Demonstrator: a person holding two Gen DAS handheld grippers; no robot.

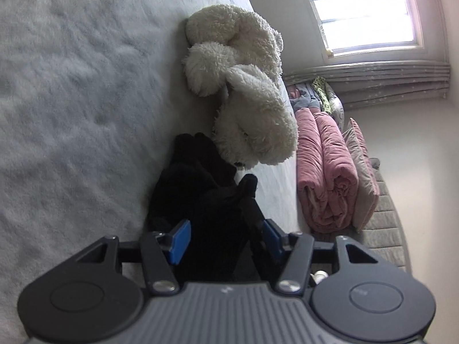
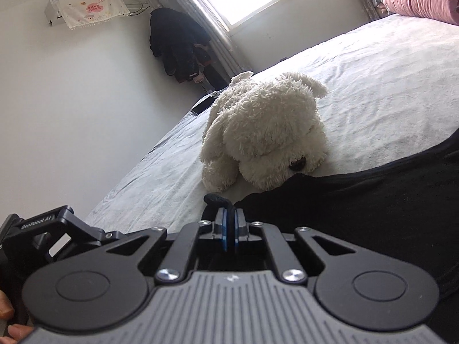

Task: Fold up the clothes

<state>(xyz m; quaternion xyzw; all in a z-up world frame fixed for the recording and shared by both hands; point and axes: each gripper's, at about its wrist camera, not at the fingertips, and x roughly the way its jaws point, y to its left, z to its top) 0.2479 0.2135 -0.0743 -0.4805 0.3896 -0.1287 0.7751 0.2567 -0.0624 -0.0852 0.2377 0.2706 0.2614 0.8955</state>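
Observation:
A black garment point(image 1: 195, 177) lies bunched on the pale bed cover point(image 1: 71, 86), against a white plush dog point(image 1: 243, 86). My left gripper point(image 1: 226, 238) has its blue pads point(image 1: 180, 240) set wide apart, with a thick bunch of the black cloth filling the gap and touching both. In the right wrist view the garment point(image 2: 373, 206) spreads across the lower right of the bed. My right gripper point(image 2: 229, 223) is shut on a thin edge of it, which curls up over the fingertips. The plush dog point(image 2: 266, 137) lies just beyond.
A rolled pink quilt point(image 1: 327, 172) and pillows are stacked past the bed under a bright window point(image 1: 364, 8). Dark clothes point(image 2: 178, 46) hang in the room's corner. A dark flat object point(image 2: 203, 104) lies at the bed's far edge. A person's fingers point(image 2: 11, 329) show bottom left.

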